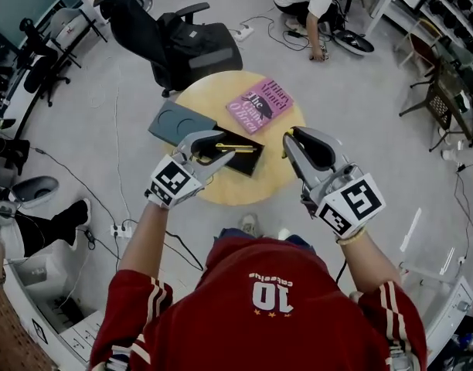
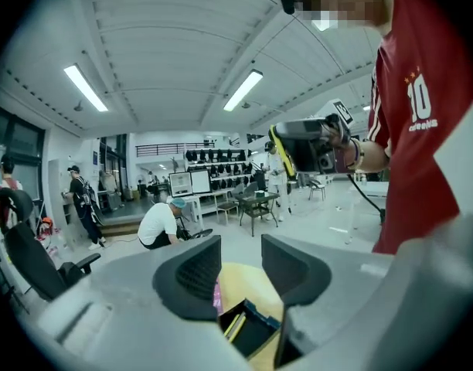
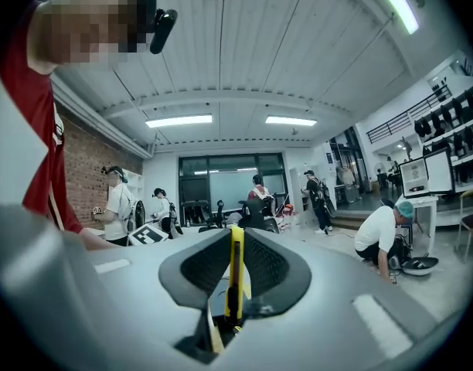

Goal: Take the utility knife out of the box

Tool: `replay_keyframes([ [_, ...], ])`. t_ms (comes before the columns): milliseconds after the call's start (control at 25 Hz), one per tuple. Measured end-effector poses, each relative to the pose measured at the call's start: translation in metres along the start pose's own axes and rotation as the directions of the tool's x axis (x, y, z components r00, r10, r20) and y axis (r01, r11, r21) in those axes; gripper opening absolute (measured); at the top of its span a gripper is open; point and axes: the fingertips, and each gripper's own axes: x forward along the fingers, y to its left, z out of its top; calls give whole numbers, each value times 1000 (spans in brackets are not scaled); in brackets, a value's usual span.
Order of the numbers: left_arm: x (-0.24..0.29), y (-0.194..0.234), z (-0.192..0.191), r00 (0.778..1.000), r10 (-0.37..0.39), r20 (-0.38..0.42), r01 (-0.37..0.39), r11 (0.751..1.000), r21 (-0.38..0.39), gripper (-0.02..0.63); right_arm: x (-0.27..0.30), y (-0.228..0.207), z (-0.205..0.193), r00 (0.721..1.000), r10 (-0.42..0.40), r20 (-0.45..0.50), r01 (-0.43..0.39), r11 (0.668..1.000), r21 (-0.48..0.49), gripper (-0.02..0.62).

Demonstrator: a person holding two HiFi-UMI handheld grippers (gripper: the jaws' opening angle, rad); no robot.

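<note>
Two grippers are being held over the round tabletop (image 1: 221,188). The yellow utility knife (image 3: 236,273) is being clamped edge-on between the right gripper (image 3: 235,265) jaws, out of the box (image 1: 252,159). The left gripper (image 2: 240,265) jaws are being held wide apart and empty, the open black box lying just below them with a yellow item (image 1: 238,147) inside.

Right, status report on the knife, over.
Left gripper open, empty, over box. Right gripper shut on thin yellow utility knife, beside box. Another yellow piece inside box. Nothing blocking.
</note>
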Motion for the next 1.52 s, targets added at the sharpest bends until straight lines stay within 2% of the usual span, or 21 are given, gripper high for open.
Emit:
replay_keyframes([
  [120, 18, 5, -34, 994, -82, -78, 84, 996, 28, 156, 3, -8, -5, 999, -40, -8, 40, 999, 6, 51],
  [200, 30, 5, -58, 979, -133, -152, 145, 987, 65, 156, 4, -11, -8, 998, -63, -13, 63, 998, 6, 51],
  [320, 47, 0, -92, 945, -212, -251, 244, 964, 106, 156, 1, -13, -13, 995, -98, -17, 98, 995, 9, 51],
  [480, 70, -5, -126, 899, -297, -322, 340, 936, 85, 156, -6, -16, -22, 990, -139, -32, 140, 990, 15, 51],
  [640, 95, -9, -158, 846, -362, -392, 414, 909, 53, 156, -13, -19, -27, 984, -175, -42, 176, 984, 18, 51],
  [800, 113, -13, -202, 766, -405, -499, 471, 882, 8, 156, -19, -25, -32, 978, -204, -45, 205, 979, 17, 51],
  [880, 120, -14, -221, 723, -413, -553, 492, 871, -8, 156, -22, -28, -33, 976, -215, -48, 216, 976, 16, 51],
  [920, 122, -13, -229, 709, -415, -570, 494, 869, -19, 156, -23, -30, -33, 975, -219, -50, 220, 975, 16, 51],
  [1040, 131, -12, -243, 683, -415, -601, 484, 873, -52, 156, -26, -35, -34, 971, -230, -57, 231, 973, 16, 51],
  [1200, 141, -15, -265, 638, -415, -649, 497, 865, -65, 156, -30, -42, -38, 967, -246, -64, 248, 969, 20, 51],
  [1360, 149, -10, -285, 608, -395, -689, 489, 870, -67, 156, -31, -46, -42, 965, -251, -73, 253, 967, 23, 51],
  [1520, 153, -6, -298, 591, -381, -711, 465, 881, -86, 156, -34, -49, -47, 964, -252, -82, 255, 966, 30, 51],
])
